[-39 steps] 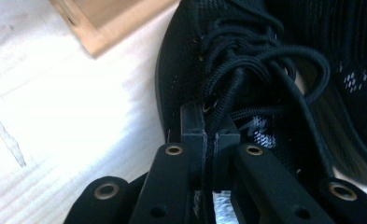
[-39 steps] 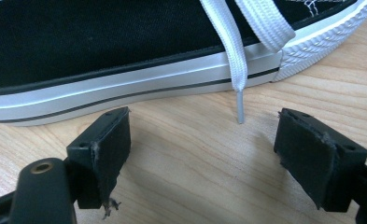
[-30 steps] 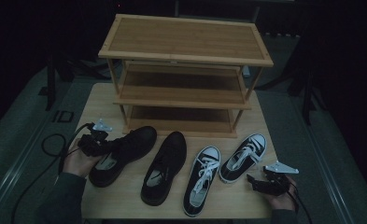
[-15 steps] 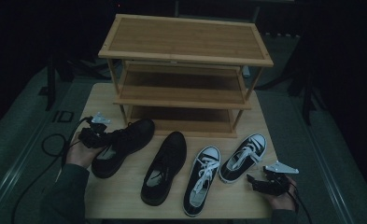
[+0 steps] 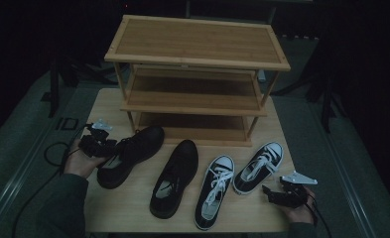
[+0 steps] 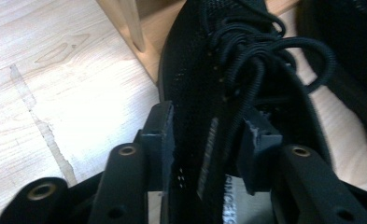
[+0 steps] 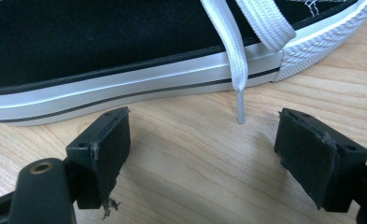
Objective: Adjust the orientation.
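A black lace-up shoe point(image 5: 131, 153) lies at the table's left, toe toward the wooden shoe rack point(image 5: 197, 74). My left gripper point(image 5: 99, 142) is shut on its collar wall; in the left gripper view the black shoe point(image 6: 228, 93) sits clamped between the jaws of that gripper point(image 6: 209, 142). A second black shoe point(image 5: 175, 176) lies mid-table. Two black-and-white sneakers point(image 5: 214, 190) point(image 5: 258, 159) lie to the right. My right gripper point(image 5: 271, 193) rests open on the table beside the right sneaker point(image 7: 139, 51), nothing between the jaws of this gripper point(image 7: 209, 156).
The three-tier rack stands at the back of the small wooden table point(image 5: 128, 208), shelves bare. A black cable point(image 5: 53, 151) trails off the table's left side. A white lace tip point(image 7: 240, 109) hangs down to the tabletop ahead of the right jaws. Dark floor surrounds the table.
The left gripper has carried the black shoe up and away from me, its toe closer to the rack's bottom shelf. The right gripper has stayed put.
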Available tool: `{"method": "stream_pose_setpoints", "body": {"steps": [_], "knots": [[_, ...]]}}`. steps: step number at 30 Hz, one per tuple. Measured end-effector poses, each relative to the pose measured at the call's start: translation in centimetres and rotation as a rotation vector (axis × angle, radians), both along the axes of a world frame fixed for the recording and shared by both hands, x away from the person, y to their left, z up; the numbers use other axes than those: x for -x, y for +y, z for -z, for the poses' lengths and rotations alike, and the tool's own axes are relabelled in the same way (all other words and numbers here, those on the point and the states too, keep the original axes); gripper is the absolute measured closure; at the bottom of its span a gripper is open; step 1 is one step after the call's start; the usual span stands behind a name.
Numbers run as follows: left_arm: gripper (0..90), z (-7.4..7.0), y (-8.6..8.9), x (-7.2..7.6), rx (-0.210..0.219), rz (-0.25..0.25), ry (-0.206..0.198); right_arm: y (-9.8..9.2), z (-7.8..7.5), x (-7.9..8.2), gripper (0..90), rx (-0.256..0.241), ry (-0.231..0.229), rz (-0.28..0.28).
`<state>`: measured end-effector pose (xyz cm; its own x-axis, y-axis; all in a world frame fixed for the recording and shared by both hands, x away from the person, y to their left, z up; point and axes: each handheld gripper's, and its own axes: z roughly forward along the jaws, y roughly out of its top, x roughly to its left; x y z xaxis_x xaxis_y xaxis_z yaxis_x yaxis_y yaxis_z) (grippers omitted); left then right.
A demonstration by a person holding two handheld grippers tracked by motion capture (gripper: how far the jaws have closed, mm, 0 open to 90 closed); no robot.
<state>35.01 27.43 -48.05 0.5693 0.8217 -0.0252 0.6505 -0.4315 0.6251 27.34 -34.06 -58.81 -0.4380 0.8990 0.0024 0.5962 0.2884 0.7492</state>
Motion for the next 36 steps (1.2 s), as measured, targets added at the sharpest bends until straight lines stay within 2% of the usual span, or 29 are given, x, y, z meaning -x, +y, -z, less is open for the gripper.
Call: {"method": "stream_pose_setpoints", "body": {"steps": [13,18,25,31,36], "knots": [[52.9,-2.0,0.3,2.1,0.007,0.012,-0.028,0.0,0.0,0.0,18.0,0.0,0.0,0.0],[53.2,-2.5,0.3,2.6,0.025,0.027,-0.039,0.0,0.0,0.0,18.0,0.0,0.0,0.0],[53.9,-3.6,-0.7,3.6,0.04,0.062,-0.077,0.0,0.0,0.0,18.0,0.0,0.0,0.0],[55.9,-4.1,-1.8,4.0,0.033,0.095,-0.086,0.0,0.0,0.0,18.0,-0.001,0.0,0.0],[58.7,-4.5,-2.5,4.4,0.047,0.105,-0.1,0.0,0.0,0.0,18.0,0.0,0.0,0.0]]}}
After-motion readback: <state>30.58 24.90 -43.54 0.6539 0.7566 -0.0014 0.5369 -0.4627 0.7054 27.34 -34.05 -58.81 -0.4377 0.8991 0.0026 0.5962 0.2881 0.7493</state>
